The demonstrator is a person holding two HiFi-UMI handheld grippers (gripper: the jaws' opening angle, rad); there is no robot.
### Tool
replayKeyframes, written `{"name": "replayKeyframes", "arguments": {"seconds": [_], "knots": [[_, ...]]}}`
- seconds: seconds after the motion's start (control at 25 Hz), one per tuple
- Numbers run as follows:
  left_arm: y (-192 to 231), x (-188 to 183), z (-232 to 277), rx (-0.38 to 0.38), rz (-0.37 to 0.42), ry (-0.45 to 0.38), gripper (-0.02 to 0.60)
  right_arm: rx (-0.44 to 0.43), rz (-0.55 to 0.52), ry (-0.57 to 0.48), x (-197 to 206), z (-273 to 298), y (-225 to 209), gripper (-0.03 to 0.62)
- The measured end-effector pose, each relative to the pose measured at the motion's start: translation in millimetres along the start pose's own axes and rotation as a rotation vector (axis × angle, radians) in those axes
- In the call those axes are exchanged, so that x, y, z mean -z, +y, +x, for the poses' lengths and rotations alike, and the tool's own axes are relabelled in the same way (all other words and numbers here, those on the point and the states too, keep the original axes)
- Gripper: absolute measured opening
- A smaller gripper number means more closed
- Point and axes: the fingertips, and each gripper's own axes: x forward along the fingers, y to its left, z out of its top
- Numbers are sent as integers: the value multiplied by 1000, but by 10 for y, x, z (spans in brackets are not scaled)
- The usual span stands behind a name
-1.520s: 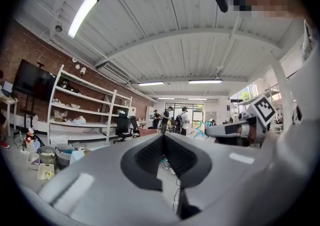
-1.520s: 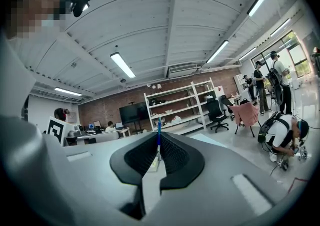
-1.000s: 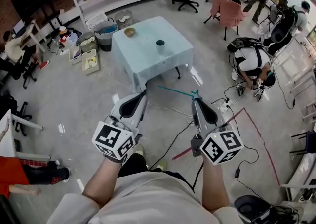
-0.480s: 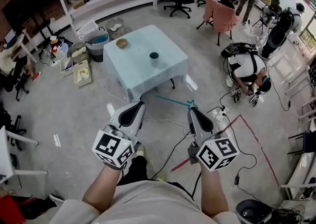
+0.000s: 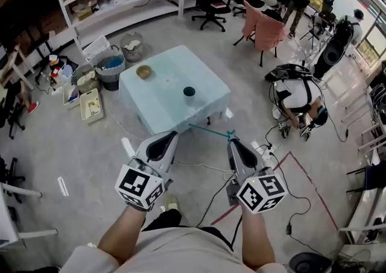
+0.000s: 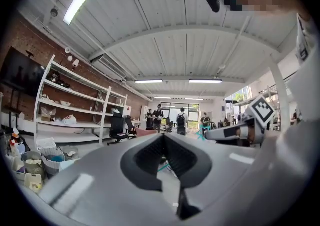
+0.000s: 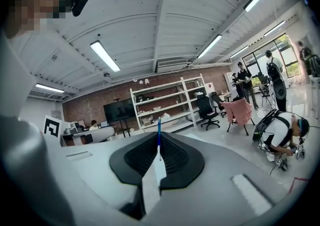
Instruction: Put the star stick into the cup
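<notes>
A dark green cup point(image 5: 189, 91) stands on a table under a pale blue cloth point(image 5: 163, 100), ahead of both grippers. The teal star stick point(image 5: 208, 129) lies level in the air just short of the table's near edge, its star end at my right gripper point(image 5: 231, 141), which is shut on it. In the right gripper view the stick point(image 7: 159, 129) shows as a thin blue line between the closed jaws. My left gripper point(image 5: 169, 137) hangs beside it, shut on nothing. In the left gripper view the teal star point(image 6: 202, 131) shows at the right.
A small tan bowl point(image 5: 143, 72) sits on the table's far left. Bins and boxes point(image 5: 110, 64) stand on the floor left of the table, and cables point(image 5: 211, 190) run under my arms. A person crouches at the right point(image 5: 298, 100). Shelves point(image 5: 120, 0) and chairs are behind.
The table and cup have come nearer to both grippers as I moved forward. The right gripper still holds the star stick, and both grippers keep the same pose.
</notes>
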Motion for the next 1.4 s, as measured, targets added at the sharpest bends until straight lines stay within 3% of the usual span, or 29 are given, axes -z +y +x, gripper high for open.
{"name": "replayKeyframes", "arguments": {"seconds": [0.2,0.48,1.0,1.4], "knots": [[427,6,191,48,16,12,6,42,-2,-8,-32,472,40,26],[705,109,431,78,-12,15,6,84,-3,5,-40,859,-91,26],[1353,396,1371,38,-40,46,6,71,-10,70,3,1988,-803,26],[1832,771,2322,-41,-61,107,6,5,-12,217,345,3043,-1586,26]]}}
